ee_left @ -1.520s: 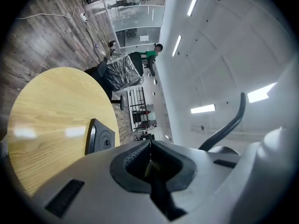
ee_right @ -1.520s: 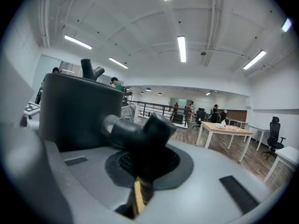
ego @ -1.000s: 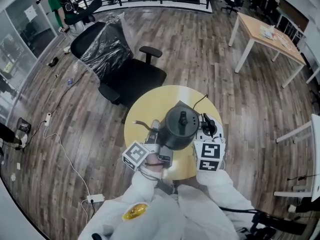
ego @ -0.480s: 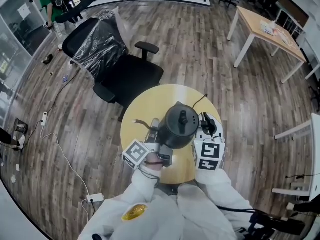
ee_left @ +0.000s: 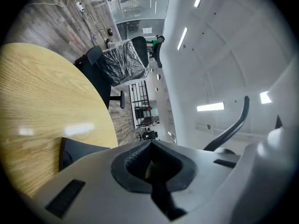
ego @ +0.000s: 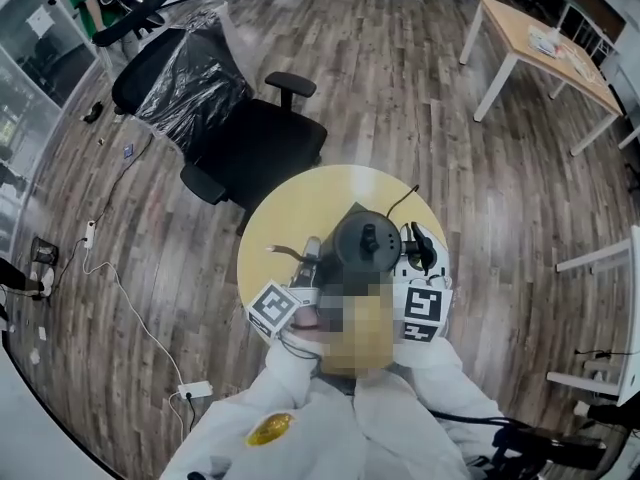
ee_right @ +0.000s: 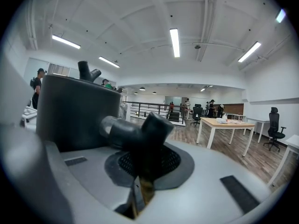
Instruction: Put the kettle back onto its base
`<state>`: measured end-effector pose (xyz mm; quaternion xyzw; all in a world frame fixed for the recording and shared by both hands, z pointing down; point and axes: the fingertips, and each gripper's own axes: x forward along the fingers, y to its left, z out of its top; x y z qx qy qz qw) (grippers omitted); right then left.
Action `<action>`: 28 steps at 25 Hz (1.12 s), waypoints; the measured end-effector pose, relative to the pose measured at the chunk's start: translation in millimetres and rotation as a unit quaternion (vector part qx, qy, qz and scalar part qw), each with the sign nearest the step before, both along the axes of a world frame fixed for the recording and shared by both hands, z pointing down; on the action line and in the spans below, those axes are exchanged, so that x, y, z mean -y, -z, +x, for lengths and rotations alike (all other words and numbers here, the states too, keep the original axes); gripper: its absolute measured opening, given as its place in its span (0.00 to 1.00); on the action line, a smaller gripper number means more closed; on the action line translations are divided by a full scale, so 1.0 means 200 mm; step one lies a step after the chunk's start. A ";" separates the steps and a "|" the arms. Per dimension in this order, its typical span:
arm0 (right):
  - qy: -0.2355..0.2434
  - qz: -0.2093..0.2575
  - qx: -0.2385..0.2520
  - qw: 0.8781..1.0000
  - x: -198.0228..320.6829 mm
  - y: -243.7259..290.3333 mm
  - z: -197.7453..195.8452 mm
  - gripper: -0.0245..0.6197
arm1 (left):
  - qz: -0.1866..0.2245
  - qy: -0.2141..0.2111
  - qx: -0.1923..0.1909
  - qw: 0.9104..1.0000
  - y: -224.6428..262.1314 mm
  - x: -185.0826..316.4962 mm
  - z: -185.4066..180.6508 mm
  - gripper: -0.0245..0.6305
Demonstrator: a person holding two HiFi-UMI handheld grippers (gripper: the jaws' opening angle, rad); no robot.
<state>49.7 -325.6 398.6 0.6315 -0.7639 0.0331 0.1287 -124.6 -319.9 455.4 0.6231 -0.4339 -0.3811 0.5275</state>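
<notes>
The black kettle (ego: 362, 248) is over the middle of the round yellow table (ego: 300, 208). My right gripper (ego: 418, 260) is shut on the kettle's handle (ee_right: 135, 134), and the dark body (ee_right: 70, 111) fills the left of the right gripper view. My left gripper (ego: 310, 263) is against the kettle's left side, lying on its side, with its pads (ee_left: 135, 160) together. Just past its jaws a flat black slab (ee_left: 74, 153) rests by the tabletop (ee_left: 42, 106); I cannot tell whether it is the base. From above no base shows clearly.
A thin cord (ego: 282, 252) curls on the table left of the kettle. A black office chair (ego: 230, 138) with a plastic-wrapped back stands just beyond the table. A wooden desk (ego: 540, 53) is at the far right and a power strip (ego: 195, 390) lies on the floor.
Both grippers and the kettle have shifted together a little away from me across the table. Both grips look the same.
</notes>
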 end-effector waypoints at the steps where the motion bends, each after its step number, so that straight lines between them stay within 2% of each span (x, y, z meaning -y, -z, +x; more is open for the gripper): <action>1: 0.001 0.001 0.001 1.000 0.02 -0.01 0.00 0.09 | -0.002 0.001 -0.005 1.000 -0.01 0.01 0.01 0.03; 6: 0.001 -0.005 0.007 1.000 0.09 -0.11 0.01 0.09 | -0.020 0.000 0.005 1.000 -0.12 0.06 0.02 0.03; 12: -0.003 -0.016 0.003 1.000 0.17 -0.24 0.05 0.09 | -0.050 -0.003 0.032 0.998 -0.29 0.14 0.05 0.03; 18: -0.018 -0.023 0.003 1.000 0.27 -0.42 0.12 0.09 | -0.064 -0.023 0.068 0.995 -0.46 0.28 0.11 0.03; 22: -0.018 -0.015 -0.009 1.000 0.32 -0.52 0.12 0.09 | -0.077 -0.036 0.070 0.994 -0.59 0.36 0.13 0.03; 28: -0.029 -0.028 -0.015 0.999 0.34 -0.66 0.16 0.09 | -0.109 -0.043 0.069 0.991 -0.75 0.36 0.16 0.03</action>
